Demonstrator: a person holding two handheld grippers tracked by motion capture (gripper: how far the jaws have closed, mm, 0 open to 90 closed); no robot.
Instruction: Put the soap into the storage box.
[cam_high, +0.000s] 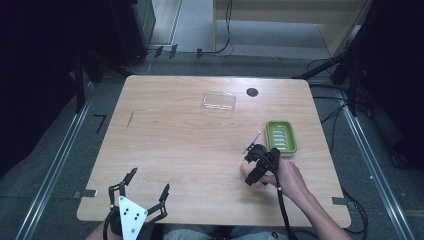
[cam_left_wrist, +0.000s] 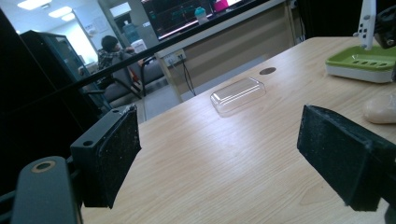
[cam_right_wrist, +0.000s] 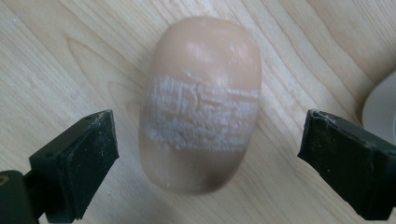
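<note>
Bare table (cam_right_wrist: 56, 56) flanks soap (cam_right_wrist: 201, 102); dish (cam_right_wrist: 380, 109) seemingly close.

The left gripper (cam_high: 148, 191) is black, with a grey three-cornered plate (cam_high: 132, 215) with small screw holes behind the jaws. The right gripper (cam_high: 256, 165) is black too; a black cable (cam_high: 281, 200) trails behind it, and its jaw pads (cam_right_wrist: 77, 161) look rough and dusty.

Your peach oval soap bar (cam_right_wrist: 201, 105) looks waxy-smooth, with a rough, chalky white band; the light wooden bench (cam_right_wrist: 70, 56) is matt-grained.
</note>
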